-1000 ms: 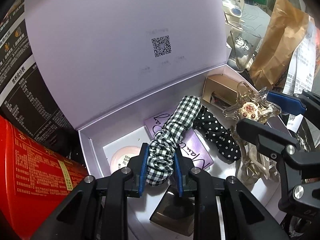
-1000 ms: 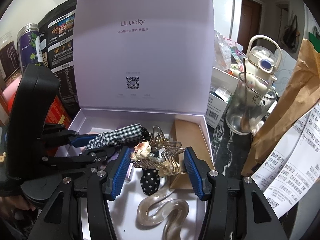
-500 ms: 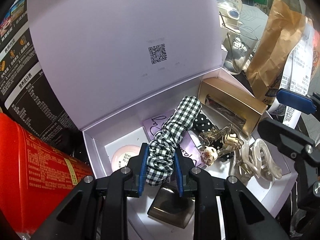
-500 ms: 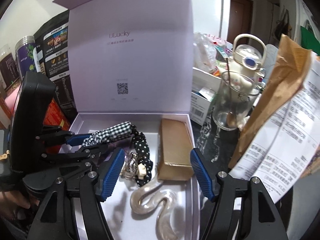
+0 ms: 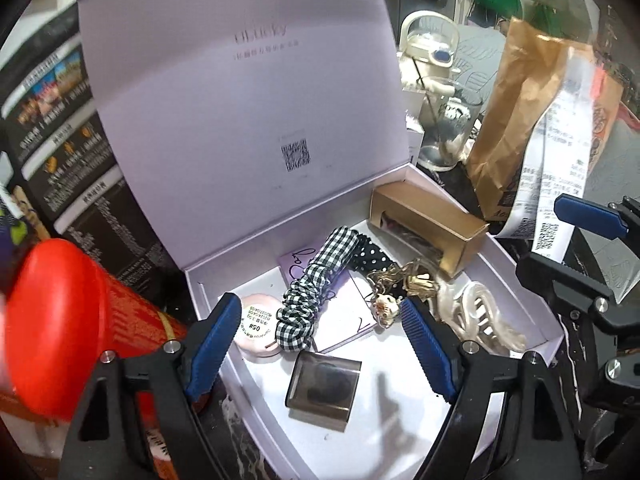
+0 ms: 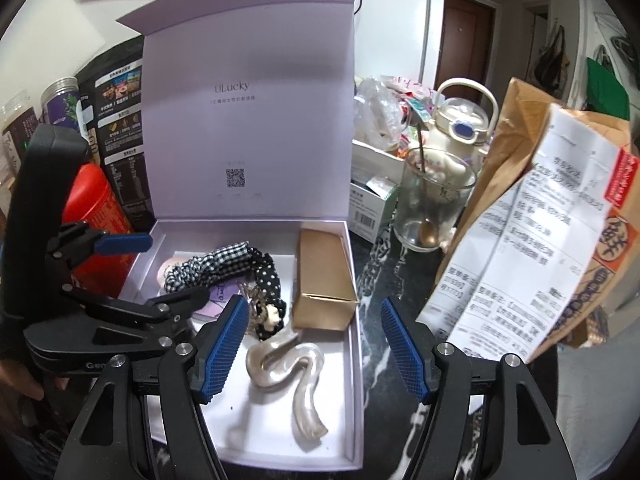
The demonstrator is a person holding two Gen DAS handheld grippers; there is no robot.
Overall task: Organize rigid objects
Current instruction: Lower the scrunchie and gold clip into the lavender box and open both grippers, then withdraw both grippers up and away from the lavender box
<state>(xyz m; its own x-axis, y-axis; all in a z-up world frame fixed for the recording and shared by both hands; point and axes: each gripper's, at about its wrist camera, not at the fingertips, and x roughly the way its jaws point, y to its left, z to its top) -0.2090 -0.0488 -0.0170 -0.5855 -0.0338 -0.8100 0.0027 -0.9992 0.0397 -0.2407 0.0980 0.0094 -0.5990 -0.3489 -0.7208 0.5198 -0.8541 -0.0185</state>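
Observation:
An open lilac box (image 6: 356,360) holds a checked scrunchie (image 5: 316,284), a polka-dot scrunchie (image 5: 370,258), a clear claw clip with a charm (image 5: 400,284), a pearly wavy clip (image 6: 288,364), a gold carton (image 6: 324,272), a pink compact (image 5: 258,328) and a smoky square case (image 5: 324,388). My left gripper (image 5: 318,304) hovers above the box. Its jaws are opening, and the checked scrunchie lies loose below them, untouched. My right gripper (image 6: 312,304) stands open above the box's near right corner, holding nothing.
The box lid (image 6: 248,100) stands upright at the back. A red tin (image 5: 60,320) and black cartons flank the left side. A glass with a spoon (image 6: 432,208), a white jug (image 6: 460,120) and a brown paper bag with a receipt (image 6: 520,200) crowd the right.
My left jaws were shut on the checked scrunchie and have let it go into the box. The claw clip dropped from my right jaws onto the polka-dot scrunchie. Both grippers backed up and away.

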